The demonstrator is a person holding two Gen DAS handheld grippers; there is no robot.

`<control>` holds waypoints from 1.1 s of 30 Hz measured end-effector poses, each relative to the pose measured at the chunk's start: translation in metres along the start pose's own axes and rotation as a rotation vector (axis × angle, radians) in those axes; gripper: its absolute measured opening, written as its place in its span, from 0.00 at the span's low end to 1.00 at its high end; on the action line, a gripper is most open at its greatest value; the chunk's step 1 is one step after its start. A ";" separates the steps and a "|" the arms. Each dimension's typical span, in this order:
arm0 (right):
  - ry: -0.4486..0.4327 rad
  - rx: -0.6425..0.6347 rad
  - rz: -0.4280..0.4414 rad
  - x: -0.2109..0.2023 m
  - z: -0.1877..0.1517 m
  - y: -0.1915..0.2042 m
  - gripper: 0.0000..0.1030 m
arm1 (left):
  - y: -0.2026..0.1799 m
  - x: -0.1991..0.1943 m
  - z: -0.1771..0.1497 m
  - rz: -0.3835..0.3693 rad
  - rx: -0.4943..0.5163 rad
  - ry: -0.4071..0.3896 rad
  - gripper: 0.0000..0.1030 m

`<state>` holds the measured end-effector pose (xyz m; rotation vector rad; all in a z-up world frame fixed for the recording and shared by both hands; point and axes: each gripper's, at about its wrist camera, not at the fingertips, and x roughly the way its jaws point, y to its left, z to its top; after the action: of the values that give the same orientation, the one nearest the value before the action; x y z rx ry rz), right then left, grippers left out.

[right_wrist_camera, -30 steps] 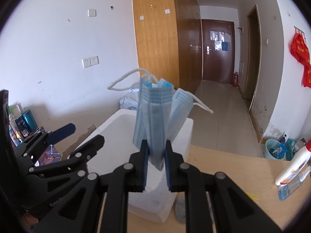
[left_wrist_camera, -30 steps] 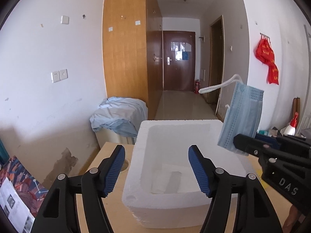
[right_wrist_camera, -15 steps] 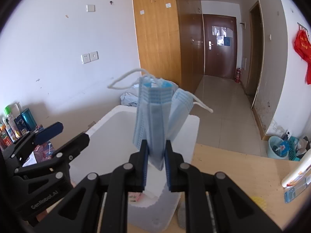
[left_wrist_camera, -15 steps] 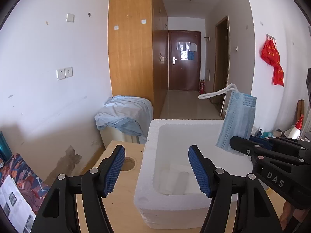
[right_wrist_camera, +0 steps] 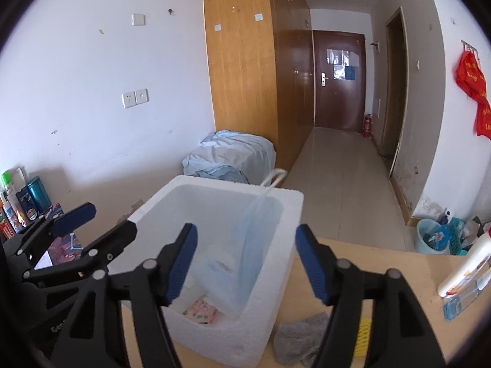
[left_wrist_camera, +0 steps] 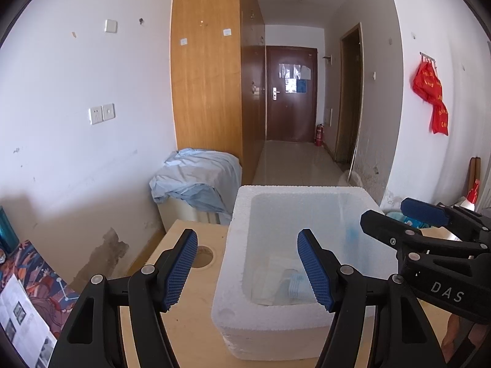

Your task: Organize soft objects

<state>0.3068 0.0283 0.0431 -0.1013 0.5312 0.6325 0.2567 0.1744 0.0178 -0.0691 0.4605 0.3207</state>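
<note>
A white foam box [right_wrist_camera: 233, 184] stands on the wooden table [left_wrist_camera: 190, 322]. My right gripper [right_wrist_camera: 245, 263] hangs over the box's near right corner; its jaws are opening and nothing is between the pads. A blue face mask [right_wrist_camera: 254, 239], blurred, is dropping inside the box with its white ear loop [right_wrist_camera: 274, 178] above the far rim. A pink patterned item [right_wrist_camera: 201, 309] and pale pieces lie on the box floor. My left gripper [left_wrist_camera: 247, 266] stands open and empty in front of the foam box [left_wrist_camera: 300, 190], to the left of the right gripper [left_wrist_camera: 402, 217].
A grey cloth [right_wrist_camera: 300, 337] and a yellow thing [right_wrist_camera: 362, 337] lie on the table right of the box. A white bottle [right_wrist_camera: 466, 273] lies at the far right. The table has a round hole [left_wrist_camera: 204, 256] left of the box. Cans [right_wrist_camera: 33, 196] stand along the left wall.
The right gripper, shut on the blue masks before, has opened, and the masks have dropped from above the box down into it. The left gripper stayed open in place.
</note>
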 end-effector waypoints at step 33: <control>-0.083 0.040 -0.105 -0.090 -0.023 0.003 0.93 | -0.006 -0.084 -0.021 -0.020 0.023 -0.070 0.86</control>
<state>0.2343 -0.0231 0.0687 -0.0649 0.4546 0.5208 0.1788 0.1418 0.0368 -0.0395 0.3942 0.2975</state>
